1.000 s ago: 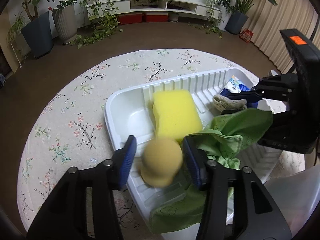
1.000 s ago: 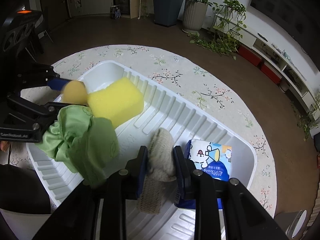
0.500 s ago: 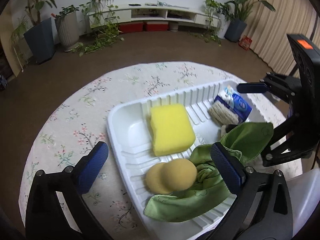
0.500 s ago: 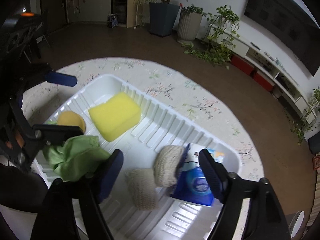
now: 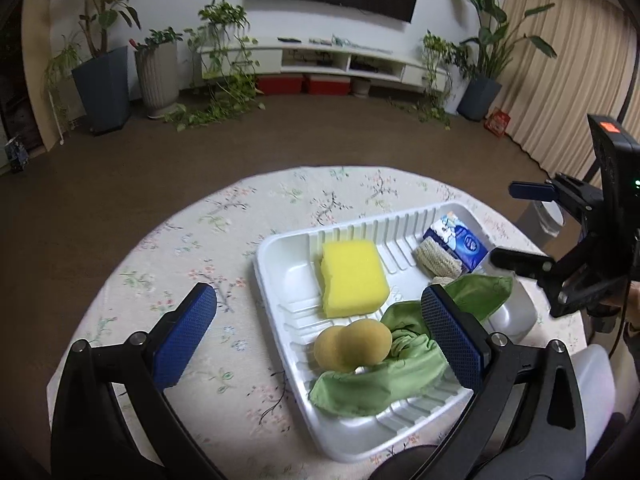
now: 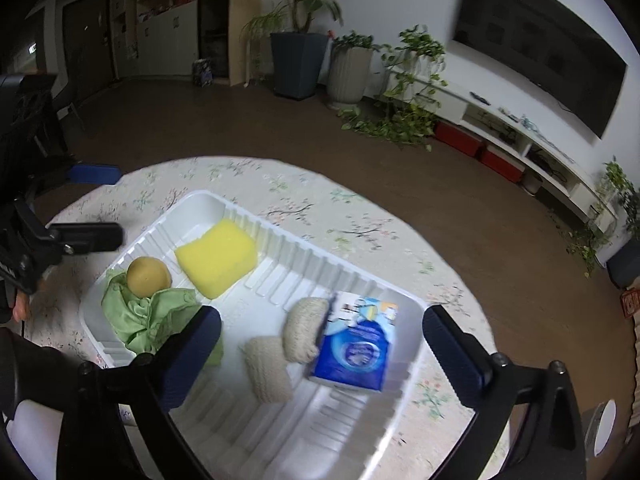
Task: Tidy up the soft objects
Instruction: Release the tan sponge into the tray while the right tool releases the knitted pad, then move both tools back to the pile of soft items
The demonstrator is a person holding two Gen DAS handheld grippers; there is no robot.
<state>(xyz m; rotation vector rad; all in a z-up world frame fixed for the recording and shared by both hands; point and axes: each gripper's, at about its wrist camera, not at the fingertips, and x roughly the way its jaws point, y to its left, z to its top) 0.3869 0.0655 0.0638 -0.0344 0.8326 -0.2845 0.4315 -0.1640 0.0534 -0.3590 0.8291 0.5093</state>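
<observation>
A white ribbed tray (image 5: 280, 304) (image 6: 360, 432) sits on the round floral table. It holds a yellow sponge (image 5: 352, 276) (image 6: 218, 256), a tan round puff sponge (image 5: 352, 344) (image 6: 148, 276), a green cloth (image 5: 384, 380) (image 6: 148, 316), two beige knitted pads (image 5: 434, 260) (image 6: 268, 368) and a blue tissue pack (image 5: 456, 240) (image 6: 356, 348). My left gripper (image 5: 316, 336) is open and empty above the tray's near end. My right gripper (image 6: 320, 352) is open and empty above the pads and tissue pack.
The floral tablecloth (image 5: 200, 248) covers the table around the tray. Beyond it are brown floor, potted plants (image 5: 106, 80) and a low white TV shelf (image 5: 340, 60). A white object (image 5: 592, 380) stands at the table's right edge.
Both grippers opened, let go of the tan puff and the beige pad into the tray, and pulled back and up. The green cloth has settled in the tray.
</observation>
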